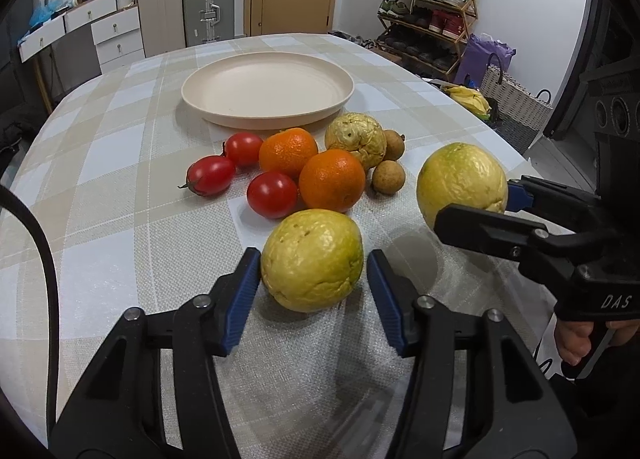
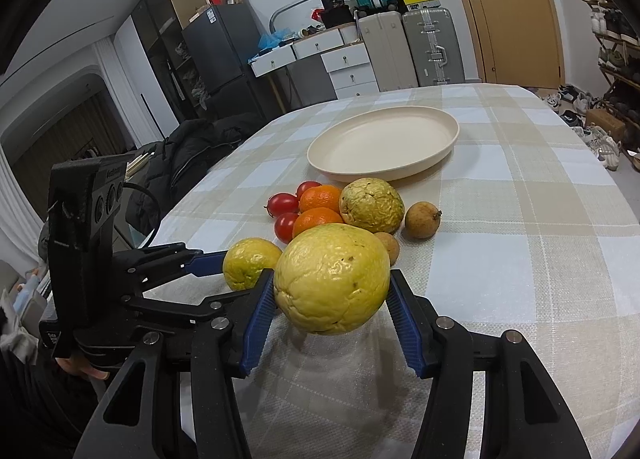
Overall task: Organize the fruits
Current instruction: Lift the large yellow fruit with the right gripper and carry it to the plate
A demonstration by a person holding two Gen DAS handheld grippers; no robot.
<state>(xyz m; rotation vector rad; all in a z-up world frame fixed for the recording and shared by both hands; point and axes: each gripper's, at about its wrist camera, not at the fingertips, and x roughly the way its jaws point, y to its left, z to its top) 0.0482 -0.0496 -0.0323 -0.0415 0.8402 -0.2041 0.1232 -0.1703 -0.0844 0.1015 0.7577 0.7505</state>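
Observation:
A cream plate (image 1: 268, 83) stands empty at the back of the checked tablecloth. In front of it lie three tomatoes (image 1: 210, 175), two oranges (image 1: 332, 179), a wrinkled guava (image 1: 356, 137) and two longans (image 1: 389, 177). My left gripper (image 1: 310, 263) has its blue pads against both sides of a yellow-green guava (image 1: 312, 259) that rests on the cloth. My right gripper (image 2: 332, 283) is shut on a larger guava (image 2: 332, 279), held just above the cloth. From the left wrist view that right gripper (image 1: 476, 203) and its guava (image 1: 460, 179) hang at the right.
The table edge curves round close on the right and far side. A shoe rack (image 1: 432, 11), a woven basket (image 1: 516, 99) and suitcases (image 1: 208, 3) stand beyond it. A black jacket (image 2: 180, 163) lies on a seat at the table's left side.

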